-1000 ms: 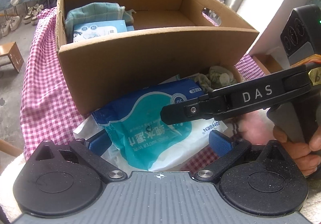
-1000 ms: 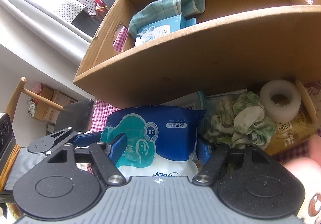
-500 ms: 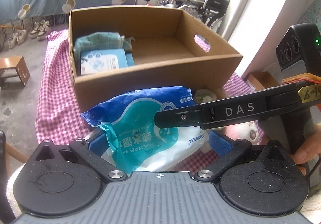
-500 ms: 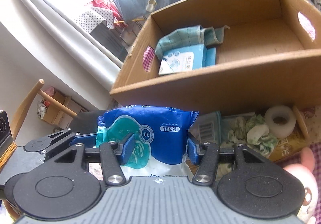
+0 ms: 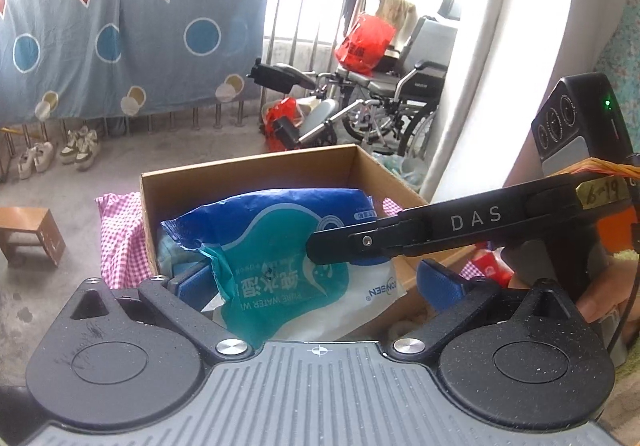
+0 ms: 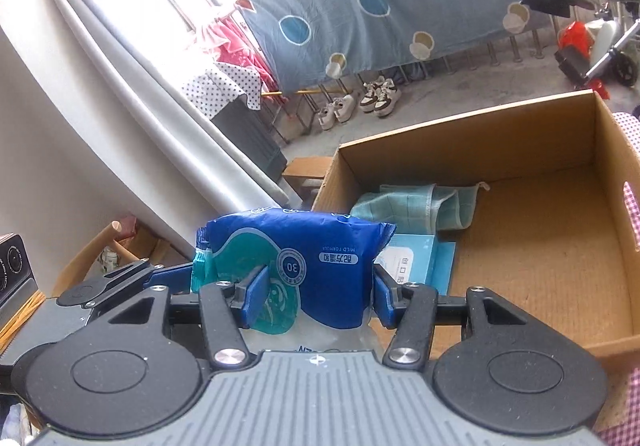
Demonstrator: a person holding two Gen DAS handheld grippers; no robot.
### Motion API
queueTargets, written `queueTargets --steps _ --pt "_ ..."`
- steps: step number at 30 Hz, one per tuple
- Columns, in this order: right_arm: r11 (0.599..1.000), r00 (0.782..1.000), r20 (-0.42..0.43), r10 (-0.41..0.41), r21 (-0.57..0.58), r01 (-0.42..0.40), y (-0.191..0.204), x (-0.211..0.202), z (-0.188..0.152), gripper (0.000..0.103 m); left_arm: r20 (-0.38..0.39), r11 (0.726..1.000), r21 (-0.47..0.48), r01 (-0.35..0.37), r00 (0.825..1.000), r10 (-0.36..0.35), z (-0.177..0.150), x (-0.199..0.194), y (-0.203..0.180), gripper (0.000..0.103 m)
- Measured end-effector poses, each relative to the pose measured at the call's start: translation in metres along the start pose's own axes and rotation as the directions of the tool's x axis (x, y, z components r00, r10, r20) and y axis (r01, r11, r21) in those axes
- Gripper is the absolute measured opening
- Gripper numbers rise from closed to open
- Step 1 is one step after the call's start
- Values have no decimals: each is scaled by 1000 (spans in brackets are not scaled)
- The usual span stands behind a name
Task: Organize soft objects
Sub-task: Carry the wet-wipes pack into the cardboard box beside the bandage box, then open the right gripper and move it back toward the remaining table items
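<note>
A blue and teal wet-wipes pack (image 6: 296, 246) hangs in the air over the near wall of the open cardboard box (image 6: 480, 138). My right gripper (image 6: 318, 286) is shut on it, blue pads pressing both sides. In the left wrist view the same pack (image 5: 280, 246) lies between the wide-spread fingers of my left gripper (image 5: 316, 282). Its left pad touches the pack's crimped end and its right pad stands clear. One right gripper finger (image 5: 360, 242) crosses in front. A folded green cloth (image 6: 412, 206) and a small light-blue wipes pack (image 6: 416, 266) lie in the box's left corner.
The box stands on a pink checked tablecloth (image 5: 120, 238); its right half shows bare cardboard floor. A hand (image 5: 600, 298) grips the right tool's handle. A small wooden stool (image 5: 28, 234) stands on the floor at left, and a wheelchair (image 5: 400, 94) beyond the box.
Both grippers rose with the wipes pack, from the table in front of the box up to above its near wall. The right jaws closed in on the pack early on.
</note>
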State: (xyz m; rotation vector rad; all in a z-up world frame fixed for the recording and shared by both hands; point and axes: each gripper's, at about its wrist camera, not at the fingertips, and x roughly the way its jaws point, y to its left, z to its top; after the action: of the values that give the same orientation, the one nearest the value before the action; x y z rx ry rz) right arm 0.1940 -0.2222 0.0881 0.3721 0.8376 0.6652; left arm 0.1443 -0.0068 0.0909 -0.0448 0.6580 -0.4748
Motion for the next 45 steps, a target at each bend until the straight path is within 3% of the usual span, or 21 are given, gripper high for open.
queueTargets --steps 7,12,16,20,24,27,30,32,34,38,45 --pt "992 980 -197 12 127 13 -57 68 17 57 -166 997 -71 -28 986 16 2 65 31 102" --pt "974 922 -385 34 219 56 -97 113 11 57 -298 992 -124 -27 954 -11 -9 97 46 102" --pt "965 874 -486 18 238 112 -115 135 6 59 -351 991 -130 -38 936 -10 -16 104 51 102" --pt "958 852 -523 9 250 143 -123 145 5 64 -335 993 -117 -29 942 -11 -16 95 48 102" --pt "954 864 -504 6 261 146 -124 141 11 71 -280 995 -99 -32 960 3 -16 72 44 102" --pt "953 858 -513 3 262 153 -123 143 13 75 -208 996 -70 -57 977 42 -21 50 40 102" --pt "954 831 -556 3 251 164 -119 157 9 77 -136 993 -66 -93 987 83 -31 28 41 102" --pt "957 814 -580 10 243 161 -113 168 6 84 -56 988 -99 -119 992 114 -40 11 46 102" --pt "959 812 -583 16 239 153 -105 174 5 94 -5 982 -142 -122 992 122 -50 -2 53 102" --pt "960 807 -588 56 253 117 -92 183 1 94 -23 965 -253 -75 997 72 -68 -9 71 102" --pt "965 803 -595 -4 207 158 -81 189 -1 98 -38 949 -308 -69 997 60 -84 -14 80 103"
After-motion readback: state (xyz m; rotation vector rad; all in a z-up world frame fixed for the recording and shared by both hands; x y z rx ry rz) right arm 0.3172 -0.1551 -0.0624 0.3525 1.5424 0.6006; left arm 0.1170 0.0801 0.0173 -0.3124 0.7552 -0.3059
